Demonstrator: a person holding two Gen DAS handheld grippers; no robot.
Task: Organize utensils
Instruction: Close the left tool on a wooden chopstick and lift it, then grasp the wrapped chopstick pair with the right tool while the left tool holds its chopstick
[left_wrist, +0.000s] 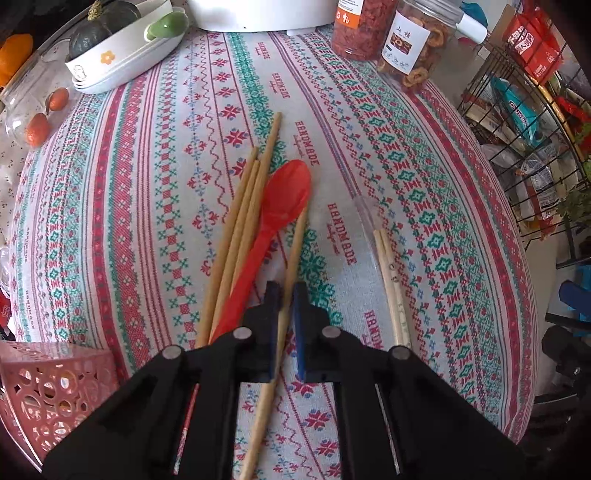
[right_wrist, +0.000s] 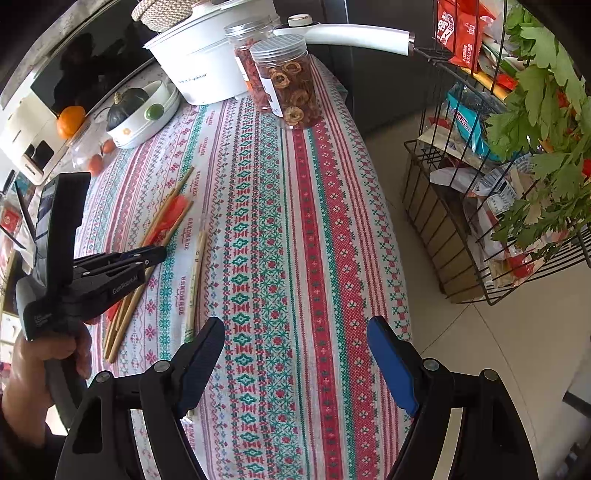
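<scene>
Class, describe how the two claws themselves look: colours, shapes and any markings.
Both claws, left and right, are matte black plastic with blue pads and round silver pivot pins. The left body carries white "GenRobot.AI" lettering and a pistol-style handle.

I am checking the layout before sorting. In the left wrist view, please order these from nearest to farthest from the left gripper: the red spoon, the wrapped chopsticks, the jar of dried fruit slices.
1. Red spoon: just ahead of the left gripper, slightly left.
2. Wrapped chopsticks: to the right, on the cloth.
3. Jar of dried fruit slices: far end, right.

Glossy plastic spoon (left_wrist: 286, 201); matt wooden chopsticks (left_wrist: 242, 221); woven cloth tablecloth (left_wrist: 147, 184).
</scene>
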